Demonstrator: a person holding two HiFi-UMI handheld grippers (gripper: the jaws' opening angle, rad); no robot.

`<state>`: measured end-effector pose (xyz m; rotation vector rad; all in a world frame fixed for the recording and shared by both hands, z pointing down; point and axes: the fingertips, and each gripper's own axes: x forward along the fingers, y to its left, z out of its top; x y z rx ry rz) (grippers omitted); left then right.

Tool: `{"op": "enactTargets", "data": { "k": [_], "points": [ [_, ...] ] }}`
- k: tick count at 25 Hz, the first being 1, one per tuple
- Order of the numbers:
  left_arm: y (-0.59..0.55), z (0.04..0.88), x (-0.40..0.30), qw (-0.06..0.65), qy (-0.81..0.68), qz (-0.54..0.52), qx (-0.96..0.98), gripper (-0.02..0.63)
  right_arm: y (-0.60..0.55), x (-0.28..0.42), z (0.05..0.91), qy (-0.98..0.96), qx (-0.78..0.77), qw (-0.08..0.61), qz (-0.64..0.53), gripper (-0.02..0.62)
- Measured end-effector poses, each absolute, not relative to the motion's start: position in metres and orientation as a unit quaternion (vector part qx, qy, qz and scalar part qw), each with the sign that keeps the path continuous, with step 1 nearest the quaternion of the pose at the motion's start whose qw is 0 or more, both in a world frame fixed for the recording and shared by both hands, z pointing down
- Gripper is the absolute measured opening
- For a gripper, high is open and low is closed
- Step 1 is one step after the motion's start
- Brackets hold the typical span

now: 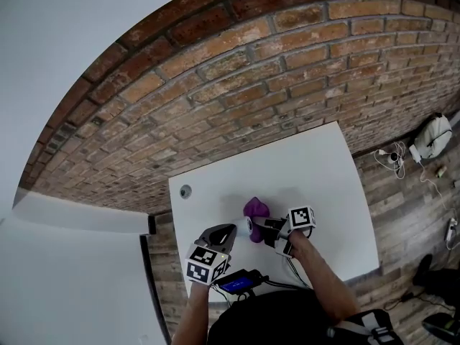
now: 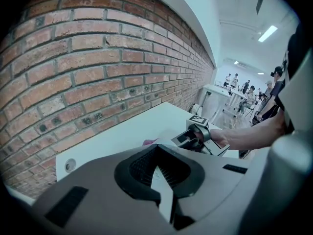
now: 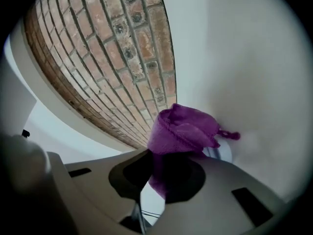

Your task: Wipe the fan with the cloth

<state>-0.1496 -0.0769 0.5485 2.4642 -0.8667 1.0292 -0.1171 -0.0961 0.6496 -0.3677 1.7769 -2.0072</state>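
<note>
A purple cloth (image 1: 255, 209) is bunched at the middle of the white table (image 1: 323, 192). My right gripper (image 1: 259, 230) points level at it from the right and is shut on the cloth (image 3: 183, 129), which fills its jaws (image 3: 166, 180). Behind the cloth shows a small white round thing (image 3: 224, 153), apparently the fan (image 1: 248, 228); most of it is hidden. My left gripper (image 1: 228, 231) hovers just left of it, tilted down, jaws shut (image 2: 164, 180); I see nothing between them. In the left gripper view the right gripper (image 2: 198, 136) and a bit of cloth (image 2: 149, 142) lie ahead.
A brick wall (image 1: 287, 70) runs along the table's far edge. A round cable hole (image 1: 185, 190) sits near the table's back left corner. Cables (image 1: 392, 157) and a white bag (image 1: 435, 136) lie on the floor at the right. People stand far off (image 2: 244, 84).
</note>
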Motion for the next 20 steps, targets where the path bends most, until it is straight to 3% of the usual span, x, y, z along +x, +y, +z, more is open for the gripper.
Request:
{"op": "enactTargets", "data": {
  "k": [2, 10, 12, 16, 20],
  "points": [
    [-0.078, 0.548, -0.15, 0.167, -0.306, 0.36, 0.865, 0.006, -0.097, -0.119, 0.659, 0.652, -0.156, 0.187, -0.718, 0.048],
    [-0.077, 0.549, -0.149, 0.171, -0.308, 0.356, 0.866, 0.006, -0.097, -0.083, 0.709, 0.724, -0.357, -0.104, -0.581, 0.048],
    [-0.077, 0.549, -0.149, 0.171, -0.308, 0.353, 0.867, 0.006, -0.111, -0.063, 0.695, 0.725, -0.39, -0.077, -0.563, 0.048],
    [-0.078, 0.549, -0.15, 0.17, -0.309, 0.351, 0.868, 0.006, -0.123, -0.076, 0.643, 0.733, -0.3, 0.064, -0.607, 0.048],
    [-0.077, 0.549, -0.15, 0.171, -0.31, 0.349, 0.868, 0.006, -0.11, -0.118, 0.655, 0.724, -0.252, 0.037, -0.641, 0.048]
  ]
}}
